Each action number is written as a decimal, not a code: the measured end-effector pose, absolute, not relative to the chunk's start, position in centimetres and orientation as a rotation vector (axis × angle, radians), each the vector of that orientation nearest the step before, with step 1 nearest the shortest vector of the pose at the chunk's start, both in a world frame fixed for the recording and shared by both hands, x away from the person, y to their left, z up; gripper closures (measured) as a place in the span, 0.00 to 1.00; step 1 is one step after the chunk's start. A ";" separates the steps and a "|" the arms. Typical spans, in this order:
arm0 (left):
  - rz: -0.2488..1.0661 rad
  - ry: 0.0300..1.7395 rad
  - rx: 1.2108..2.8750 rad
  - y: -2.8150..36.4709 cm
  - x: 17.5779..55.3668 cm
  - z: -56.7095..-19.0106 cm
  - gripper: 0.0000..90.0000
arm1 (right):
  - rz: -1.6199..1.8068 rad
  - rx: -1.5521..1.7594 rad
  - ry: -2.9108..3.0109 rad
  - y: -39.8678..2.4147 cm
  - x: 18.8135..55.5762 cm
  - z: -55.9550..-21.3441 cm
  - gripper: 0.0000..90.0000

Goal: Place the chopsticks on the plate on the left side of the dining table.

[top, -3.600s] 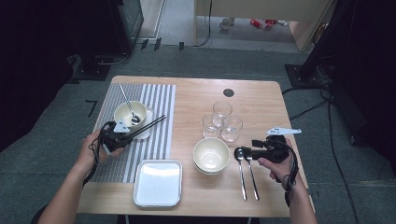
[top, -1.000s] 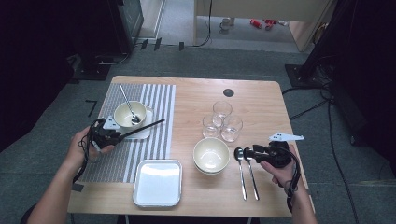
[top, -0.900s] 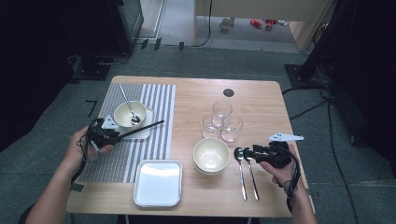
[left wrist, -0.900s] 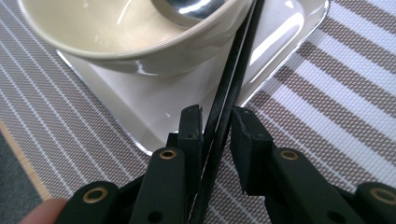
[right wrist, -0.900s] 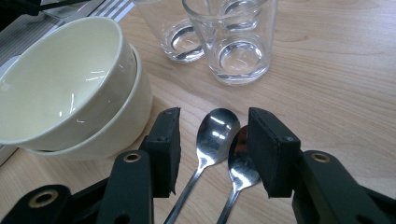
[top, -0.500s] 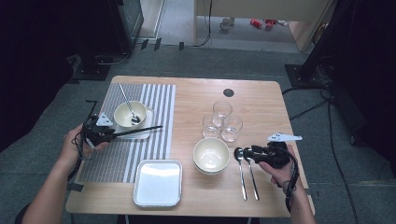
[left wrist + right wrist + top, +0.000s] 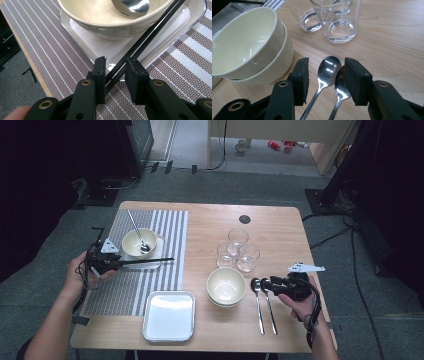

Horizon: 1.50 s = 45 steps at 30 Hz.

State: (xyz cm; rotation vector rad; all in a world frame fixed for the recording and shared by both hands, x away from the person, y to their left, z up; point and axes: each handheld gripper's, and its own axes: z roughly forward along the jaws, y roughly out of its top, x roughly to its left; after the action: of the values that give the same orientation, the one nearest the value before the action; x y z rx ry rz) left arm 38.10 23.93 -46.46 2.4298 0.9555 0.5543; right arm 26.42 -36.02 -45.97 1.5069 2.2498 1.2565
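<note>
Chopsticks [image 7: 140, 45] lay between the pads of the left gripper [image 7: 115, 75] at the lower centre of the left gripper view; the jaws had just been opening, with a gap on either side of the black sticks, which ran up to the right across the tray [image 7: 180, 25] beside the bowl [image 7: 107, 20]. In the right gripper view, the right gripper [image 7: 325, 75] stood parted around two spoons [image 7: 328, 70] on the table [image 7: 392, 37], gripping neither.
</note>
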 end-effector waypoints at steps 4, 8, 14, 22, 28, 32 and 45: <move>0.544 0.944 2.427 24.1 37.8 -46.4 0.75 | 1.256 1.507 2.250 -36.0 26.4 -46.0 0.62; 0.571 0.937 2.459 24.0 37.8 -46.7 0.74 | 1.257 1.512 2.250 -36.0 26.4 -46.1 0.62; 0.588 0.953 2.455 23.8 38.1 -46.9 0.74 | 1.255 1.515 2.250 -35.9 26.4 -46.2 0.62; 0.606 0.973 2.450 23.7 38.3 -47.1 0.74 | 1.253 1.524 2.247 -36.1 26.3 -46.1 0.63; 0.601 0.978 2.443 23.7 38.6 -47.1 0.74 | 1.254 1.524 2.250 -36.1 26.3 -46.1 0.63; 0.611 0.987 2.436 23.7 38.8 -47.1 0.74 | 1.251 1.518 2.248 -36.1 26.3 -46.0 0.63; 0.585 0.990 2.447 23.9 38.9 -47.1 0.75 | 1.255 1.519 2.242 -36.2 26.3 -45.8 0.63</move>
State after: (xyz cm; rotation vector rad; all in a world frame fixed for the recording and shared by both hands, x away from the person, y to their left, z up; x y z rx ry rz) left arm 38.89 23.93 -47.14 2.4468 0.9902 0.5854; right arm 26.33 -36.15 -45.84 1.5190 2.2420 1.2552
